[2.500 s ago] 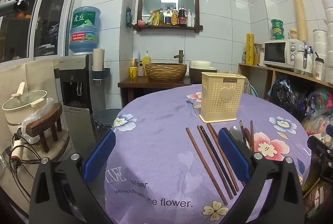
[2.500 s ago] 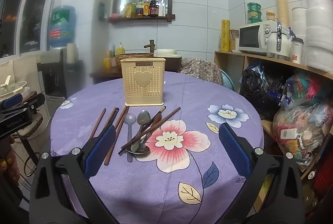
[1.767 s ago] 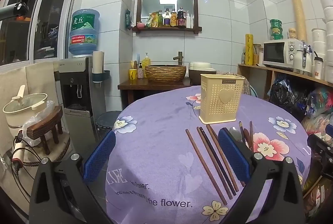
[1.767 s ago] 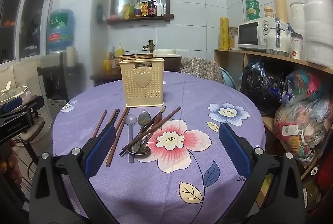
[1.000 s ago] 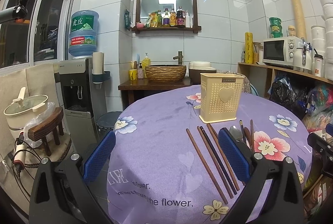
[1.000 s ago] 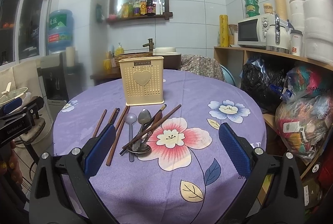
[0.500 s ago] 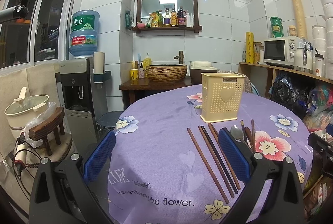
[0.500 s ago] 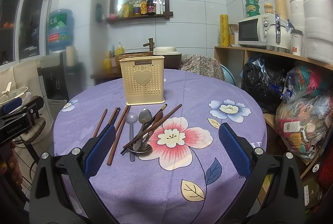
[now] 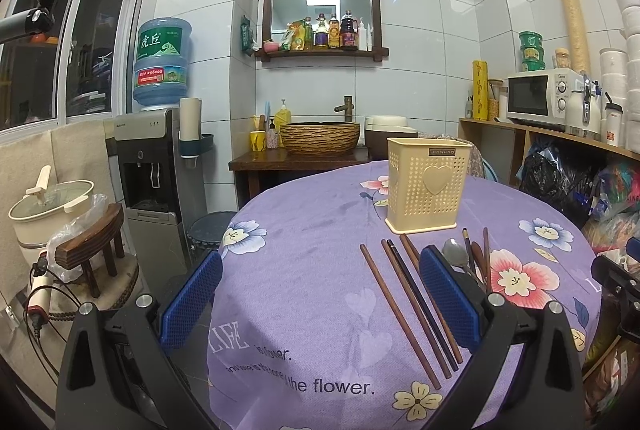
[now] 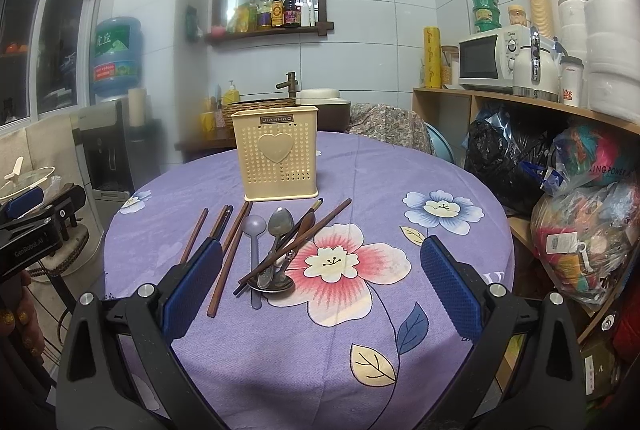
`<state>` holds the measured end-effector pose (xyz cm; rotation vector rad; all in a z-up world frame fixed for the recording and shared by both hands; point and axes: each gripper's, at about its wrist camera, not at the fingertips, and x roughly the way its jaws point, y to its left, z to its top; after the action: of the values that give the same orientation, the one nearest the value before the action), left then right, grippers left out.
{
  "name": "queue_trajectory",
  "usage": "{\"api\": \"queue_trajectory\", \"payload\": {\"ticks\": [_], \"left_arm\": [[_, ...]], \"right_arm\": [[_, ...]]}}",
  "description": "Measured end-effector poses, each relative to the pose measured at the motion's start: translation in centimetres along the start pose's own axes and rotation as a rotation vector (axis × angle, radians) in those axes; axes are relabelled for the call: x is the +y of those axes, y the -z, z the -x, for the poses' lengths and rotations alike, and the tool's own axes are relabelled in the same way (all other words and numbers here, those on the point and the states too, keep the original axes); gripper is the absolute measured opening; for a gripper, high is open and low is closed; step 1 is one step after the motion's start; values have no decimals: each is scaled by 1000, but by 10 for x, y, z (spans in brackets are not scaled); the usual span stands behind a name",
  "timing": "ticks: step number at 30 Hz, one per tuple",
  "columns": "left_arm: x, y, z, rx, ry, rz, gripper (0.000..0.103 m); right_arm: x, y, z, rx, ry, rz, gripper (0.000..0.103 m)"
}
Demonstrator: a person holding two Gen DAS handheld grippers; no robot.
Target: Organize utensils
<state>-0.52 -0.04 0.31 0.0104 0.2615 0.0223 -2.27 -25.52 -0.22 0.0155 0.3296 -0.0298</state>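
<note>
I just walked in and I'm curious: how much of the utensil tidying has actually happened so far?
None that shows. The cream holder stands upright with nothing sticking out of it, though its inside is hidden. The left gripper and right gripper are both open and hold nothing. Still left on the purple tablecloth: the chopsticks, the lilac spoon and the metal spoons, crossed by more chopsticks.

Both grippers identical: left gripper (image 9: pixel 320 300), right gripper (image 10: pixel 320 288). Matte black triangular finger arms, silver screws near the tips, blue textured pads (image 10: pixel 450 286). White "GenRobot.AI" lettering on left unit's body, 9 o'clock in right view.
</note>
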Motion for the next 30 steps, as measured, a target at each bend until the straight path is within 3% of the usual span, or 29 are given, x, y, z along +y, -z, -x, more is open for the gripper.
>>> {"api": "queue_trajectory", "payload": {"ticks": [23, 26, 30], "left_arm": [[0, 1, -3, 11, 1, -3, 98], [4, 2, -12, 53, 4, 11, 98], [12, 3, -37, 170, 1, 15, 98]], "right_arm": [[3, 2, -5, 20, -4, 0, 98], [3, 1, -10, 31, -24, 10, 98], [2, -3, -29, 100, -32, 53, 98]]}}
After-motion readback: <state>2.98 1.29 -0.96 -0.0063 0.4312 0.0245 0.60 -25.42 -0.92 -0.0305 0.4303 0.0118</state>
